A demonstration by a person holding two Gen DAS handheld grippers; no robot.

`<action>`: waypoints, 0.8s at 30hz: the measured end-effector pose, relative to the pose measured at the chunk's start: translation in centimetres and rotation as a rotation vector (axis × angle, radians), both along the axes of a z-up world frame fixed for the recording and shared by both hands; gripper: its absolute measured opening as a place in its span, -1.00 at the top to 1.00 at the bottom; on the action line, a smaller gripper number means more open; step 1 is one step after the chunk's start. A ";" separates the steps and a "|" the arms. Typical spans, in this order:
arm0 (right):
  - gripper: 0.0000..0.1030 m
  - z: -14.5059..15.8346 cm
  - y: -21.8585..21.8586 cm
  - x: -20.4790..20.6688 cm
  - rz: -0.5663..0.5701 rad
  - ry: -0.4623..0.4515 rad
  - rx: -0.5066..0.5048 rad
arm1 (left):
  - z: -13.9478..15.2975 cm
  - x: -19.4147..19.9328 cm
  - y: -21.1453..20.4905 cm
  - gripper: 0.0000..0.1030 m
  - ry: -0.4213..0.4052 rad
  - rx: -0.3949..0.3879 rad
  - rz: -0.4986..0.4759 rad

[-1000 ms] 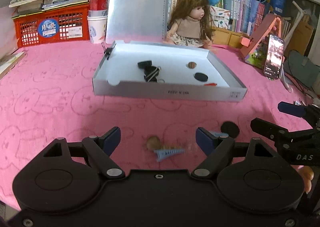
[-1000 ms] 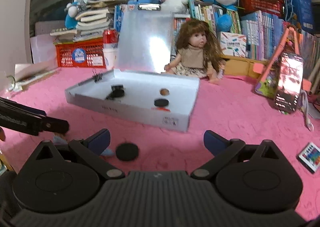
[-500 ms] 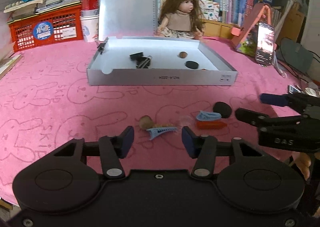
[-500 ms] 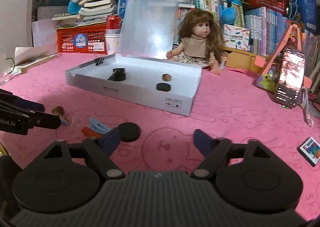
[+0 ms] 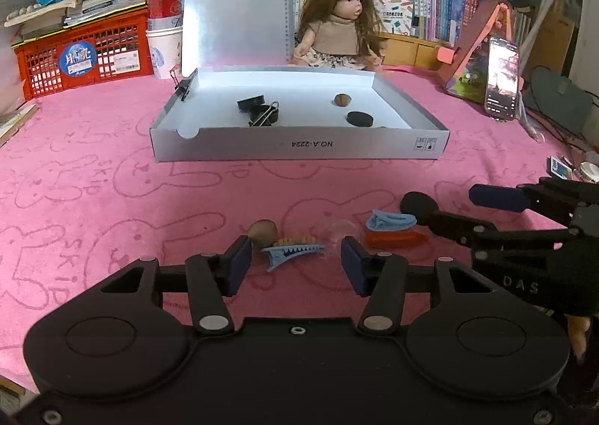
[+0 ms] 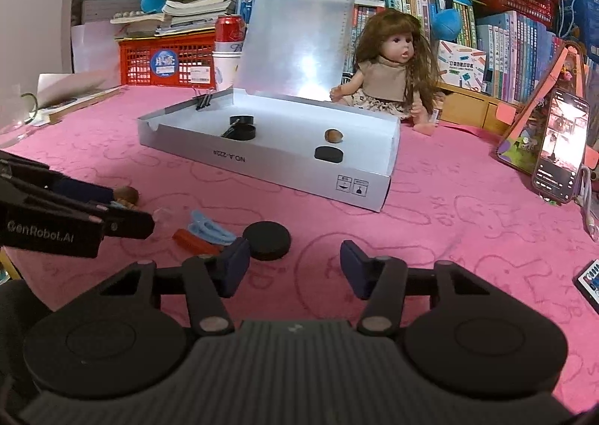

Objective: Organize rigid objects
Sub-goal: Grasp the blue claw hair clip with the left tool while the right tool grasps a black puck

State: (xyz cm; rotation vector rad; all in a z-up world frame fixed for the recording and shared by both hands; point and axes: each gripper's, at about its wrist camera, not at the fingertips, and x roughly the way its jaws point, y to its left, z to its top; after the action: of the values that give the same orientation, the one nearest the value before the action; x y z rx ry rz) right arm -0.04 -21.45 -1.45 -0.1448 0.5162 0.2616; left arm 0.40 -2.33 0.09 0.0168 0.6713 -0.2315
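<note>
On the pink cloth lie a blue toothed hair clip (image 5: 292,252), a brown nut (image 5: 264,231), a second blue clip (image 5: 389,219), a red piece (image 5: 393,237) and a black disc (image 5: 417,202). My left gripper (image 5: 295,261) hovers over the toothed clip, which lies between its pads untouched; its jaws are opening slightly. My right gripper (image 6: 295,256) is closing, with the black disc (image 6: 266,239) just ahead of its left finger (image 6: 236,262) and not gripped. The right gripper (image 5: 449,206) enters the left wrist view from the right.
A white box (image 5: 299,148) with its lid up holds two black discs, a binder clip and a nut. Behind it sit a doll (image 5: 337,35), a red crate (image 5: 86,54), a can on a cup and books. A phone (image 6: 559,148) stands at right.
Both grippers' jaws have narrowed, the right steadily. Both views have drawn back a little, so the second clip, red piece and disc now show in the left wrist view.
</note>
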 end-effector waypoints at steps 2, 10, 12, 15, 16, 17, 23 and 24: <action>-0.22 -0.1 0.1 0.3 -0.010 0.004 -0.009 | -0.1 -0.1 0.0 0.01 -0.005 0.006 -0.004; -0.22 -0.4 0.6 1.1 0.009 0.012 0.001 | -0.3 -0.2 -0.3 0.26 -0.026 0.014 0.007; -0.16 -0.5 0.7 1.4 0.007 0.010 0.006 | -0.3 -0.2 -0.4 0.30 -0.027 0.017 0.006; 0.17 -0.7 0.5 1.6 0.014 0.021 0.044 | -0.1 -0.3 -0.4 0.30 -0.026 0.014 0.003; 0.31 -0.6 0.6 1.6 0.023 0.023 0.050 | -0.1 -0.3 -0.4 0.30 -0.026 0.013 0.001; 0.39 -0.6 0.8 1.5 0.030 0.017 0.042 | 0.0 -0.4 -0.4 0.30 -0.026 0.013 -0.001; 0.22 -0.4 1.0 1.4 0.038 0.013 0.038 | 0.5 -0.6 -0.5 0.30 -0.039 0.013 -0.007; 0.22 -0.4 0.9 1.5 0.032 0.012 0.043 | 0.6 -0.7 -0.5 0.30 -0.041 0.012 -0.006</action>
State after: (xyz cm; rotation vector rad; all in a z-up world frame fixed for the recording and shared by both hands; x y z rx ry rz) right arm 1.49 -20.55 -1.81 -0.1094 0.5205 0.3044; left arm -0.27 -2.81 0.70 0.0351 0.6322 -0.2325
